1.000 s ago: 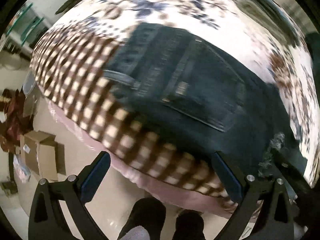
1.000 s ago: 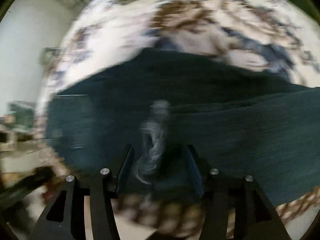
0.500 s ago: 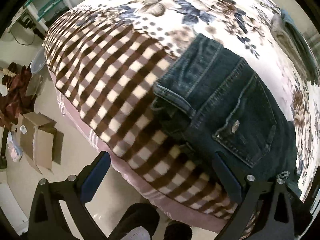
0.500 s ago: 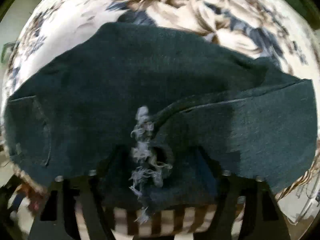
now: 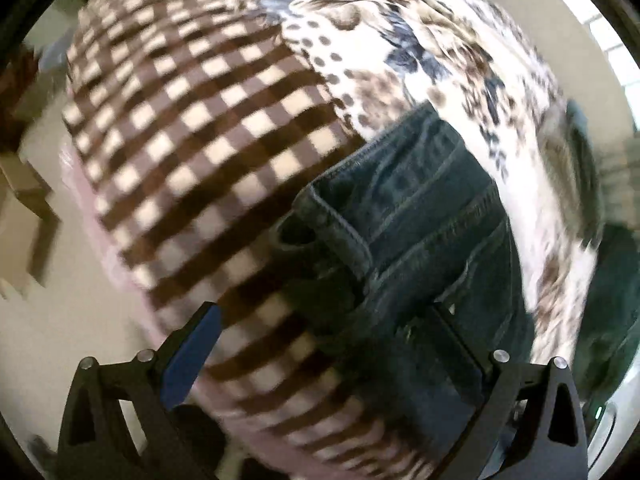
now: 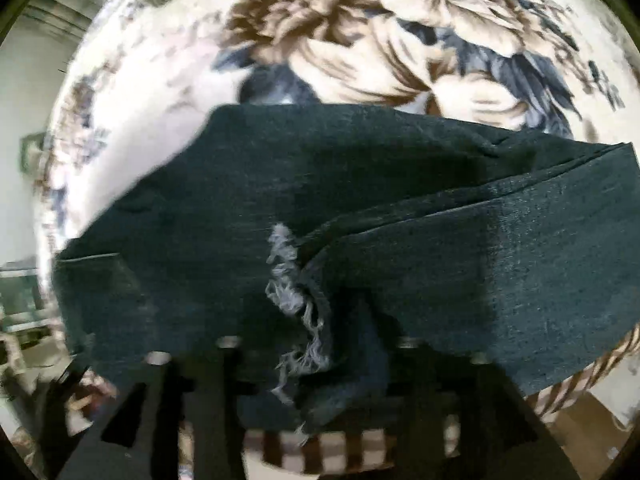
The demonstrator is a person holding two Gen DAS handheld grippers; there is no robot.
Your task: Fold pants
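Pants, dark denim, lie on the patterned bedspread, near its checked front edge. Nearest, the right gripper is clamped on the frayed hem, carried over the seat mid-fold. The left gripper hangs spread apart over the waistband, holding nothing. Next, I judge, comes laying the hem level with the waistband, then releasing.

left wrist: looking down close over the bed edge, facing the pants | right wrist: hovering closer above | both sharing pants
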